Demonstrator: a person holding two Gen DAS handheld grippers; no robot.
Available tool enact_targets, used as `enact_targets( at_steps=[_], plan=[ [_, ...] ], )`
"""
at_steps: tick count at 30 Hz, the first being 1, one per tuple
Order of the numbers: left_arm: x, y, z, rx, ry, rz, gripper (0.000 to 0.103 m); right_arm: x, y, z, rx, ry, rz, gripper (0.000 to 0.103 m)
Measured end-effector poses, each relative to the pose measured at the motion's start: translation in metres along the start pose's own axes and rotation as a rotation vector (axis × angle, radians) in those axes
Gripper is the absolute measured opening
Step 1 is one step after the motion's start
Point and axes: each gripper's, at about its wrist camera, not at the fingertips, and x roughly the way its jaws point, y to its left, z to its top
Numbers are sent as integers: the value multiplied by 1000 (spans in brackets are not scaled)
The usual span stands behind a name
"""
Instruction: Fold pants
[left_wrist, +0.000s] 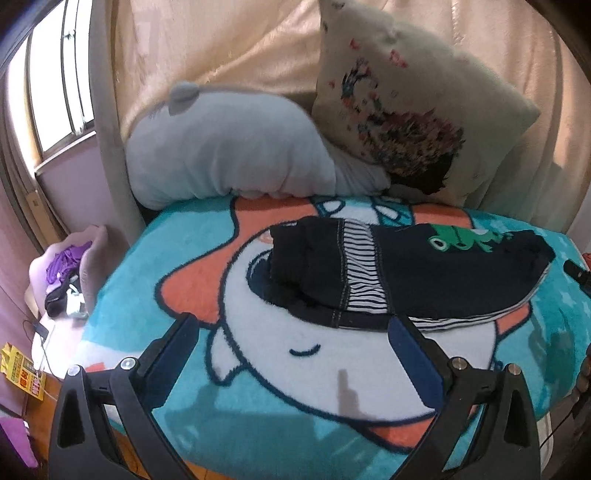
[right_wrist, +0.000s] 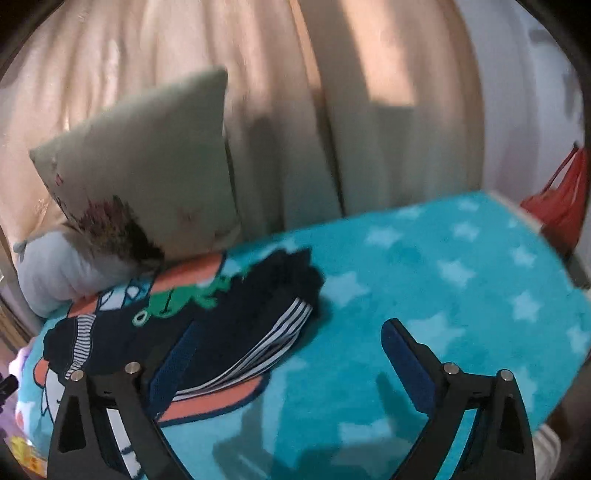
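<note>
The pants (left_wrist: 402, 273) are dark navy with striped trim and a green frog patch. They lie folded into a compact bundle on the teal cartoon blanket (left_wrist: 258, 369). My left gripper (left_wrist: 291, 328) is open and empty, held above the blanket just in front of the bundle. In the right wrist view the pants (right_wrist: 207, 325) lie at the lower left, and my right gripper (right_wrist: 291, 332) is open and empty, with its left finger (right_wrist: 173, 365) over the bundle's near edge. The right view is blurred.
A grey plush pillow (left_wrist: 229, 155) and a cream floral cushion (left_wrist: 413, 110) lean against the beige curtain (left_wrist: 240, 40) at the back. A small side table with clutter (left_wrist: 62, 280) stands left of the bed. A red bag (right_wrist: 565, 192) hangs at the right.
</note>
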Motion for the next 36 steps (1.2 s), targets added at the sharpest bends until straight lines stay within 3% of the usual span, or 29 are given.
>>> enact_targets(
  at_steps=[4, 10, 18, 27, 29, 30, 31, 32, 33, 36],
  plan=[
    [30, 26, 3, -88, 57, -58, 102, 31, 8, -6, -26, 113, 42, 94],
    [75, 64, 11, -209, 109, -149, 102, 54, 17, -12, -60, 205, 99, 84],
    [114, 50, 19, -240, 211, -360, 102, 74, -8, -6, 88, 247, 160, 84],
    [142, 27, 34, -224, 224, -359, 102, 99, -14, 3, 165, 270, 166, 84],
    [145, 25, 38, -250, 213, -346, 88, 106, -11, 6, 166, 271, 169, 84],
    [146, 24, 40, -261, 214, -323, 62, 111, -6, 8, 159, 266, 167, 82],
    [147, 24, 41, -267, 221, -301, 38, 113, -4, 10, 155, 266, 166, 68],
    [147, 25, 42, -285, 233, -339, 27, 117, 1, 12, 145, 265, 152, 52],
    [145, 25, 44, -305, 240, -373, 23, 120, 3, 12, 141, 275, 141, 26],
    [124, 23, 46, -286, 201, -351, 23, 120, 2, 15, 181, 282, 179, 18]
  ],
)
